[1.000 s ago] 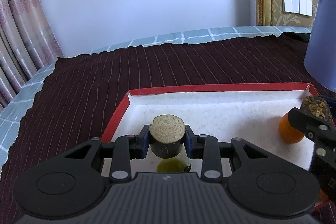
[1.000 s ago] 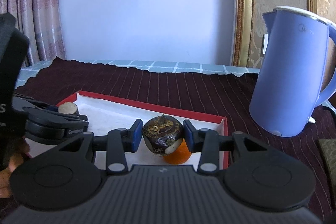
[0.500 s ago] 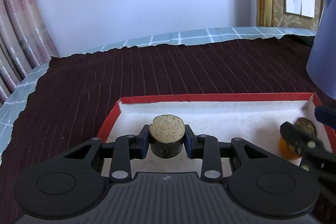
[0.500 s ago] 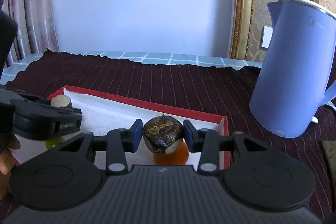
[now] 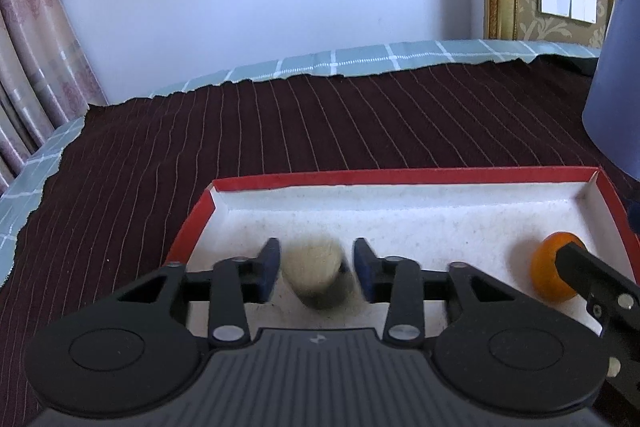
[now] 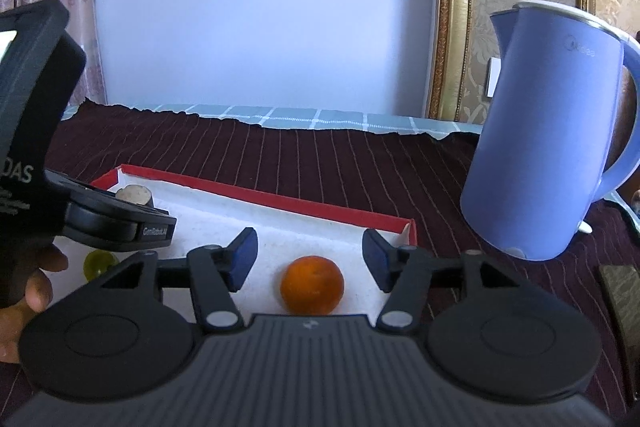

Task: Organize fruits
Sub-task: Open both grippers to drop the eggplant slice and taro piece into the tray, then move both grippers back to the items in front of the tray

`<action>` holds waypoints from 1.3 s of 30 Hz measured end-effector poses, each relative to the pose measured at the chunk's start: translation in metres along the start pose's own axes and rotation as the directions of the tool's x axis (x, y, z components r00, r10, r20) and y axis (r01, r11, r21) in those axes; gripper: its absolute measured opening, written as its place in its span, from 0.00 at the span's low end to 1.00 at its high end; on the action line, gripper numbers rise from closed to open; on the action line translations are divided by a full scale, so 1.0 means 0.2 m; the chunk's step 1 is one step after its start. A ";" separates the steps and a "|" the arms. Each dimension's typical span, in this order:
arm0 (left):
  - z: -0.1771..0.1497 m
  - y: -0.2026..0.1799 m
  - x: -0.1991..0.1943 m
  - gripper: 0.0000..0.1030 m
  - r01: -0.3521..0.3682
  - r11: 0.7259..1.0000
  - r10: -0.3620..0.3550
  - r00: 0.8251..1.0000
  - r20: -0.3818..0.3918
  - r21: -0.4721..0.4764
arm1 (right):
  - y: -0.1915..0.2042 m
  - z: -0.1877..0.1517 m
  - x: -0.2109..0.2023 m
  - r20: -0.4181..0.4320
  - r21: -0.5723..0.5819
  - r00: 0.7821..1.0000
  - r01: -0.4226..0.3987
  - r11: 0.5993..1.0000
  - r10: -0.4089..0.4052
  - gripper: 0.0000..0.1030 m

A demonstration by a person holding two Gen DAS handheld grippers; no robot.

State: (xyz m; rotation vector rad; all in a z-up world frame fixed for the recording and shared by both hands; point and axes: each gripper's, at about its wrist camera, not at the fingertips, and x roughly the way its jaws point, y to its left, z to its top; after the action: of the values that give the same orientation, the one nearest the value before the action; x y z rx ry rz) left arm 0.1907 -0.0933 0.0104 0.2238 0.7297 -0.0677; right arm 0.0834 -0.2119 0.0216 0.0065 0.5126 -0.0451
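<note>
Both claws parted wide over red-rimmed tray (image 5: 400, 176), left claw (image 5: 314, 269) straddling blurred tan-topped fruit (image 5: 314, 269) near tray's left wall, right claw (image 6: 310, 259) straddling orange (image 6: 312, 285) near tray's right wall, apparently releasing fruits into tray.

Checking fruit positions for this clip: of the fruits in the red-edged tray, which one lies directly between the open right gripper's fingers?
The orange fruit, alone on the white tray floor between the right gripper fingers; the yellow-green one lies far left.
</note>
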 end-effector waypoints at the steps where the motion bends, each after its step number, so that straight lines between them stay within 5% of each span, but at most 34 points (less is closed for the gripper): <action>1: 0.00 0.00 -0.01 0.52 -0.006 1.000 0.006 1.000 0.010 -0.002 | 0.00 0.00 -0.01 0.001 0.002 1.000 0.001 1.000 -0.001 0.56; 3: 0.00 0.00 -0.03 0.64 -0.019 1.000 0.019 0.999 0.032 -0.004 | 0.00 -0.01 -0.01 0.003 0.000 1.000 0.003 1.000 -0.003 0.58; 11: -0.02 0.02 -0.09 0.65 -0.030 1.000 0.030 0.998 0.055 0.006 | -0.01 -0.02 -0.06 0.013 -0.001 1.000 0.010 1.000 -0.010 0.64; 19: -0.12 0.09 -0.19 0.65 0.001 1.000 0.000 0.999 0.049 -0.014 | 0.00 -0.05 -0.11 0.034 -0.005 0.999 0.017 1.000 -0.017 0.89; 22: -0.16 0.13 -0.22 0.75 0.017 0.999 -0.015 0.999 0.044 -0.037 | 0.01 -0.06 -0.14 0.043 -0.004 0.999 0.015 1.000 -0.014 0.99; 30: -0.26 0.18 -0.30 0.81 0.033 0.997 -0.028 0.998 0.054 -0.076 | 0.00 -0.09 -0.18 0.006 0.065 0.999 -0.051 0.997 0.051 1.00; 39: -0.33 0.25 -0.36 0.82 0.013 0.993 -0.003 0.996 0.084 -0.117 | 0.01 -0.15 -0.26 0.017 0.065 0.999 -0.030 0.997 0.029 1.00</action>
State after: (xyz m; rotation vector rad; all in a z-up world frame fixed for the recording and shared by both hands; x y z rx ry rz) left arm 0.1001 -0.0310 0.0194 0.1050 0.6484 -0.0414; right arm 0.0241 -0.2077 0.0202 0.0774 0.4946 -0.0332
